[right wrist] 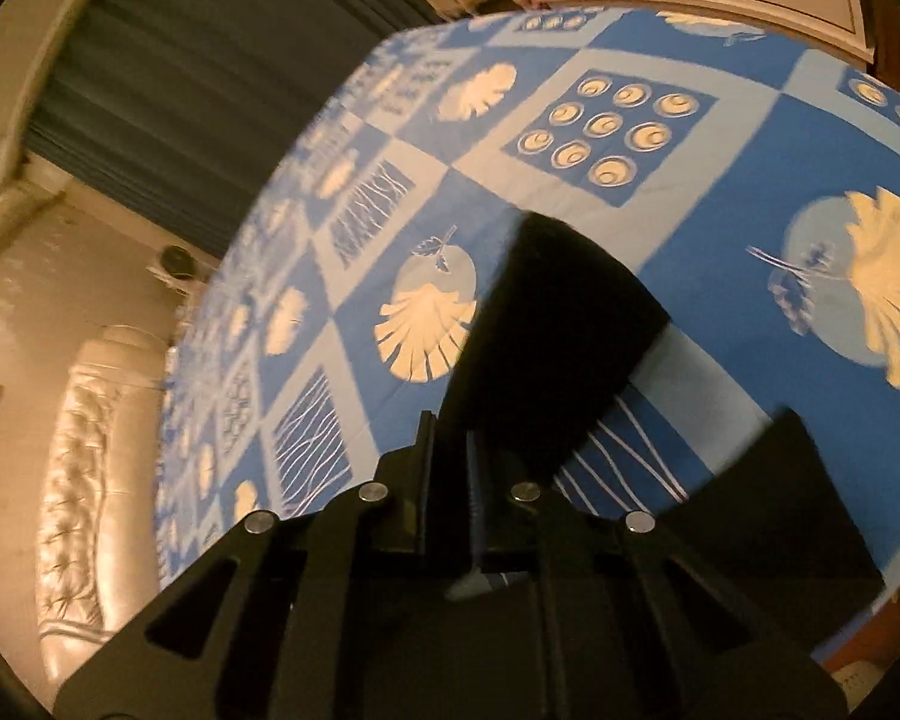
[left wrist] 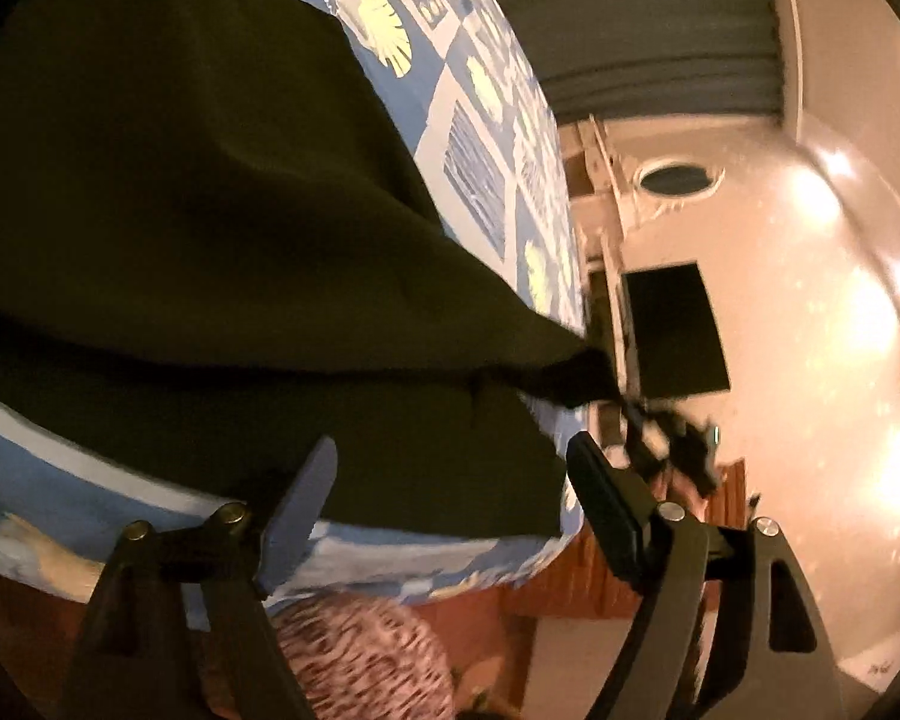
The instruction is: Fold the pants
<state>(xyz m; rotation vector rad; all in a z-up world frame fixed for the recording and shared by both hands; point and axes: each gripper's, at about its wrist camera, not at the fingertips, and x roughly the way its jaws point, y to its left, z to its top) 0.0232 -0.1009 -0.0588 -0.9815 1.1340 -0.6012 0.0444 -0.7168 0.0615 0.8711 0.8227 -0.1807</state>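
Dark olive pants (left wrist: pixel 180 228) lie spread on a blue patterned bedsheet (left wrist: pixel 480 168) in the left wrist view. My left gripper (left wrist: pixel 450 480) is open, its fingers (left wrist: pixel 306 498) just above the near edge of the pants, holding nothing. One corner of the pants is pulled up to the right, where my right gripper (left wrist: pixel 666 438) grips it, blurred. In the right wrist view my right gripper (right wrist: pixel 450 438) is shut on a dark fold of the pants (right wrist: pixel 546 348), lifted above the bedsheet (right wrist: pixel 660 192). More dark cloth (right wrist: pixel 774 498) hangs at the lower right.
The bed edge drops to a wooden floor (left wrist: pixel 570 582) and a patterned rug (left wrist: pixel 360 660). A cream wall with a dark screen (left wrist: pixel 672 330) stands on the right. A tufted cream headboard (right wrist: pixel 90 480) and dark curtains (right wrist: pixel 210 90) lie beyond the bed.
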